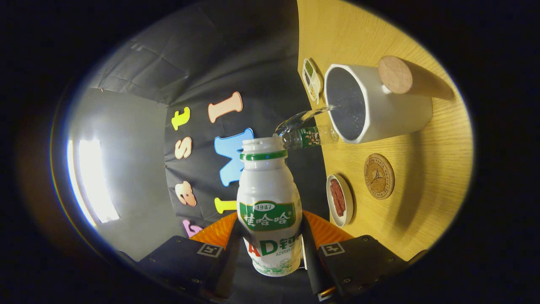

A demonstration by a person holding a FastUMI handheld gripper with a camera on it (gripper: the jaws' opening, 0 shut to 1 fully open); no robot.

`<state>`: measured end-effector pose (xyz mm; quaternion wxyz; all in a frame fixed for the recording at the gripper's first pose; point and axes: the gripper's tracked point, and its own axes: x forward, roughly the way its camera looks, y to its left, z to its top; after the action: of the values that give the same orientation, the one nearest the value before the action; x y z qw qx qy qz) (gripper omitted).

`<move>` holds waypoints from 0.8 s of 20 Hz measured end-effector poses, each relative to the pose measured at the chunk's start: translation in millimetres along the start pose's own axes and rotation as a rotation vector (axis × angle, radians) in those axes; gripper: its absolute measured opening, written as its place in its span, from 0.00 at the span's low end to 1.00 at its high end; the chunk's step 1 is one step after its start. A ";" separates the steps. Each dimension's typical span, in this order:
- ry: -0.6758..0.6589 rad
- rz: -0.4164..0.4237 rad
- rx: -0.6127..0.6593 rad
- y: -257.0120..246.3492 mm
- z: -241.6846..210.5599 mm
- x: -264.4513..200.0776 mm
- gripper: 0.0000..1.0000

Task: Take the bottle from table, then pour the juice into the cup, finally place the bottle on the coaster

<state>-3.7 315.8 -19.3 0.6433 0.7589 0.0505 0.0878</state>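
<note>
Here, hand-held gripper [270, 249] pinching bottle [268, 207] between fingers, cup [379, 105] beyond

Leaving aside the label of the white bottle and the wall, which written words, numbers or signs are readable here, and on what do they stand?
Coaster: lettering around its rim, too small to read.
Tool, shut on the white bottle: a square black-and-white marker on each side, no words.
Clear bottle by the cup: green label, blurred.
</note>
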 end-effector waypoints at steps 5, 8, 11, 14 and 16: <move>0.003 0.006 0.016 5.1 0.4 -0.5 0.69; 0.004 0.008 0.025 7.7 0.4 -1.3 0.69; 0.004 0.017 0.041 12.2 -1.0 -1.5 0.69; 0.004 0.020 0.051 14.0 -2.3 -0.3 0.69; 0.006 0.025 0.060 15.9 -3.5 -0.6 0.69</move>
<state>-5.5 316.4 -3.1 0.6188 0.7782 0.0455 0.0964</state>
